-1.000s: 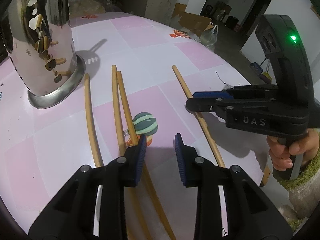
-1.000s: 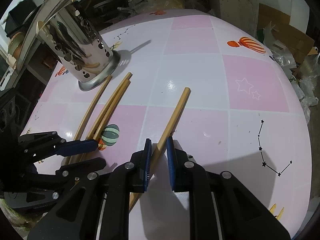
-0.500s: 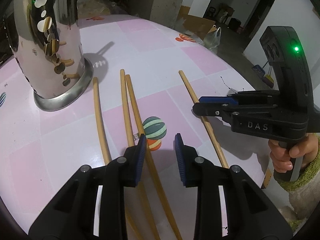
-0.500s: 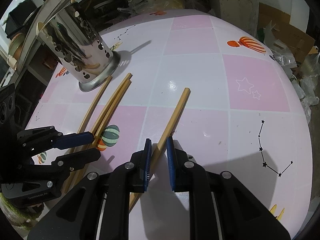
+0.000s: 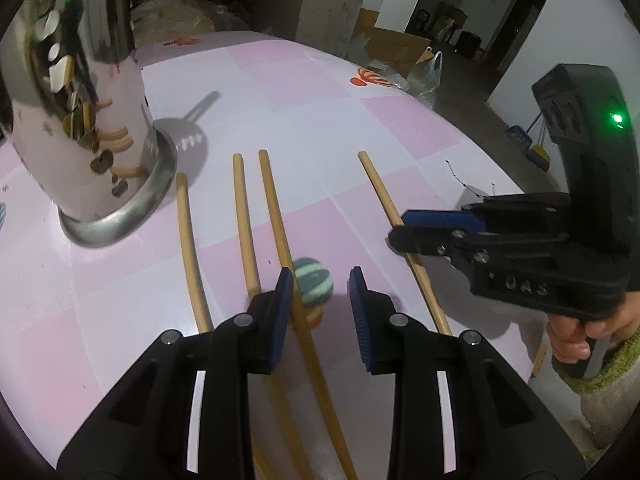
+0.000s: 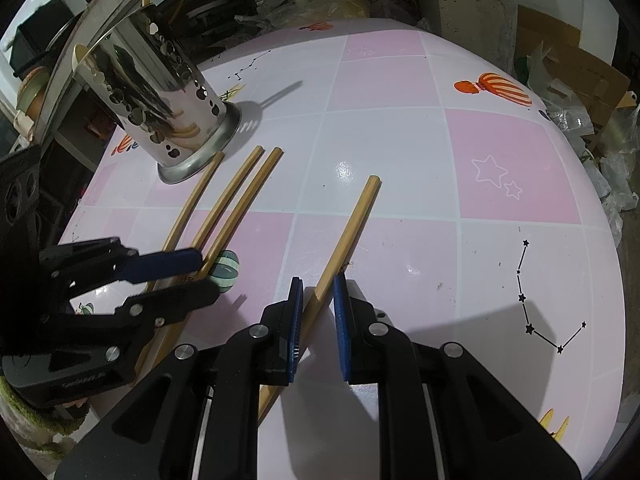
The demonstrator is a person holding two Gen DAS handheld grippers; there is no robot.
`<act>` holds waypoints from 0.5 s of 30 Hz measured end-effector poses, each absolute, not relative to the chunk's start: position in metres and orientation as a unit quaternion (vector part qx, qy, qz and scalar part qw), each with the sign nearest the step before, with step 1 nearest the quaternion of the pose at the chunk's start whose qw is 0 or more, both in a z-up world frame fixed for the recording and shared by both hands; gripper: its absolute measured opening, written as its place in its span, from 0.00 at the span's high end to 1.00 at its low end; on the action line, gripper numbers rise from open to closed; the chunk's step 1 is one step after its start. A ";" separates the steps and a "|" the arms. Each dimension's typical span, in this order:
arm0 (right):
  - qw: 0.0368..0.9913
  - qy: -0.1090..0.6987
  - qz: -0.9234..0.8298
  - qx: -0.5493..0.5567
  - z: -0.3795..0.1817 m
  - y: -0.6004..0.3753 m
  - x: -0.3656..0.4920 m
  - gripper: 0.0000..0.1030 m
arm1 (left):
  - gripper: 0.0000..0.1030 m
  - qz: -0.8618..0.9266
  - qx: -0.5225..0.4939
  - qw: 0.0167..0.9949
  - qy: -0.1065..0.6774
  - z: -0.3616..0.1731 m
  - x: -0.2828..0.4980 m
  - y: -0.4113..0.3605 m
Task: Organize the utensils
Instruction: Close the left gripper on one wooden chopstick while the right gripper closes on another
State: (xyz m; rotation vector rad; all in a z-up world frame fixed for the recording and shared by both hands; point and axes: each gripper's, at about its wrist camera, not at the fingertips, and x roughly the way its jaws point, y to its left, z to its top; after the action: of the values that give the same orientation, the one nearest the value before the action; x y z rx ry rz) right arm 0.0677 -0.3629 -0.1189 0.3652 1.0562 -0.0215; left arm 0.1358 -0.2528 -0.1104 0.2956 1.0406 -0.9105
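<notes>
chopsticks, four in all, lie on the table (image 6: 400, 152): one chopstick (image 6: 348, 232) between the spread right gripper (image 6: 316, 312), another (image 5: 280, 236) between the spread left gripper (image 5: 320, 304), beside one holder (image 6: 160, 108).

Both views are taken low and close over the pink-and-white checked bench (image 5: 312, 92), looking forward along each gripper. Shared in both are the perforated shiny steel utensil holder (image 5: 92, 128) (image 6: 160, 100) and the four bamboo chopsticks (image 5: 240, 216) (image 6: 228, 196); each gripper is seen from the other's camera
</notes>
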 end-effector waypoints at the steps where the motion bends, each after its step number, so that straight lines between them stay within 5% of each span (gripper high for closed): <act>1: 0.848 0.501 -0.010 0.174 -0.119 -0.363 0.068 0.85 | 0.73 -0.417 0.139 0.761 0.478 -0.110 0.136 -0.254; 15: 0.848 0.500 -0.010 0.175 -0.119 -0.363 0.068 0.85 | 0.73 -0.412 0.144 0.762 0.478 -0.112 0.138 -0.256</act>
State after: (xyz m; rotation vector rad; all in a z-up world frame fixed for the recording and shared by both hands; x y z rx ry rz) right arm 0.0676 -0.3629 -0.1189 0.3685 1.0533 -0.0206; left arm 0.1378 -0.2560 -0.1115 0.3133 1.0394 -0.8965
